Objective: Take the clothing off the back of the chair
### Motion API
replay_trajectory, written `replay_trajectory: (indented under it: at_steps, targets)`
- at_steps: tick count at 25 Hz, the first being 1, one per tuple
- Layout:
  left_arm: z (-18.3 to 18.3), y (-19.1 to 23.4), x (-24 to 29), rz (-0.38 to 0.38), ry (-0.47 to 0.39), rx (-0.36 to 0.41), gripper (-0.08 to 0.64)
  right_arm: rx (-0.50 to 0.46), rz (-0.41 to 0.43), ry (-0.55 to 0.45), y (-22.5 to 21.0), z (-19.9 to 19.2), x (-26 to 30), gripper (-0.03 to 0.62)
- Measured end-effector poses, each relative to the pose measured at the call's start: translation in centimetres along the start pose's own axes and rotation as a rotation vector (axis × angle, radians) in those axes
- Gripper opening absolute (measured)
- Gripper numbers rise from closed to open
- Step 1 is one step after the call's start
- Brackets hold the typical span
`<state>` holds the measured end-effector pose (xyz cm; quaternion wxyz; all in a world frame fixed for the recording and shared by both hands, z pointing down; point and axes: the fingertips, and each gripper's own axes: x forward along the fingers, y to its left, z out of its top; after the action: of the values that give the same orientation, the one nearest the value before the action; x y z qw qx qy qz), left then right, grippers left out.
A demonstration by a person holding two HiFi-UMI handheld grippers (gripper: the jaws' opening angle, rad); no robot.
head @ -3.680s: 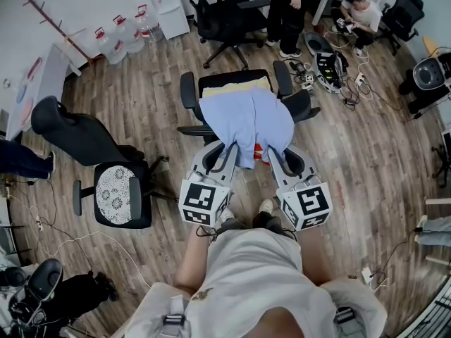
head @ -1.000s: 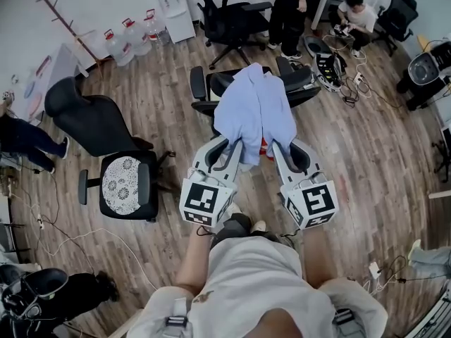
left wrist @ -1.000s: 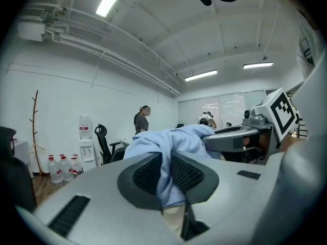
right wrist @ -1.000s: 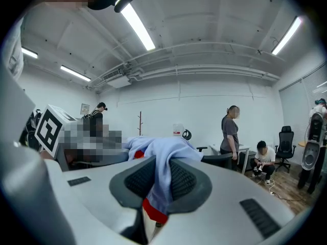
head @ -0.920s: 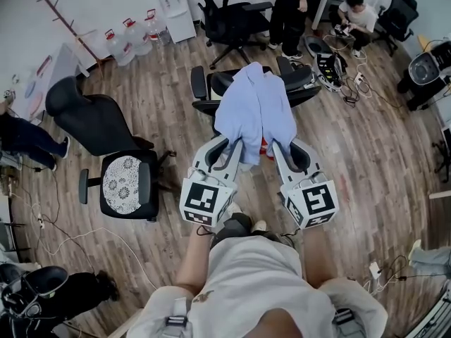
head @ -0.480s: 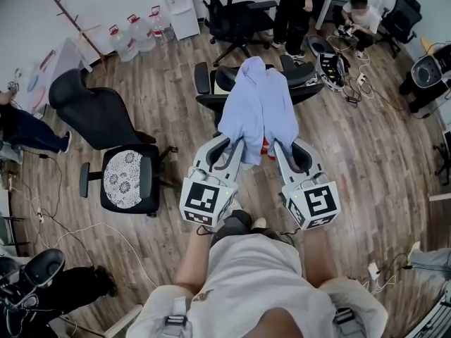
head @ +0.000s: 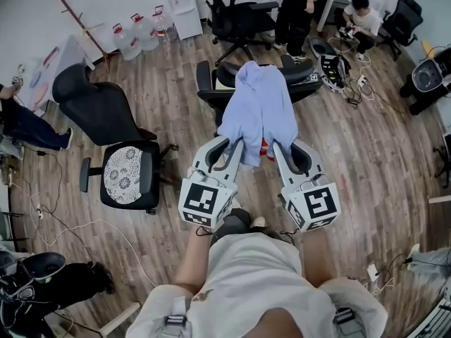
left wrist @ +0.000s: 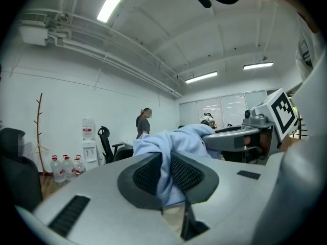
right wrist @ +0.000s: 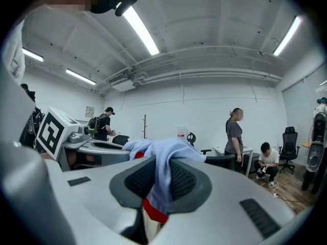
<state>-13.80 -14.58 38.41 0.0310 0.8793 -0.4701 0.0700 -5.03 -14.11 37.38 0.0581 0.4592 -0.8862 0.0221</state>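
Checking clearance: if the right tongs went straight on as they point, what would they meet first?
The right tongs grip the garment; straight on, they would probably meet the chair back, though depth is unclear.

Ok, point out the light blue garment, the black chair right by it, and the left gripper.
light blue garment (head: 258, 108), head view, middle of the cloth.
black chair (head: 204, 76), head view, its armrest.
left gripper (head: 227, 145), head view, between its fingers, shut on the garment.

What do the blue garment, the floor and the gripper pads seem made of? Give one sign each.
Blue garment: soft matte cloth, perhaps cotton; it folds and drapes.
Floor: wood-grain planks with seams, low sheen; wood or laminate.
Pads: dark, dimpled, probably rubber.
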Motion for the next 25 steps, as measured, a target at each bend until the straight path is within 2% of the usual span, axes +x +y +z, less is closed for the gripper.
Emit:
replay_trajectory:
  at_steps: [4, 14, 25]
  targets:
    - [-0.9, -2.1, -1.0, 0.006, -0.006, 0.004, 0.064, -0.003, 0.009, -0.013, 0.4, -1.0, -2.3, 0.066]
    - [-0.1, -2.7, -2.2, 0.011, -0.007, -0.018, 0.064, 0.000, 0.034, -0.022, 1.2, 0.4, -3.2, 0.066]
    - [0.9, -4.2, -3.4, 0.008, -0.017, -0.008, 0.064, -0.002, 0.045, -0.043, 1.7, 1.3, -5.1, 0.066]
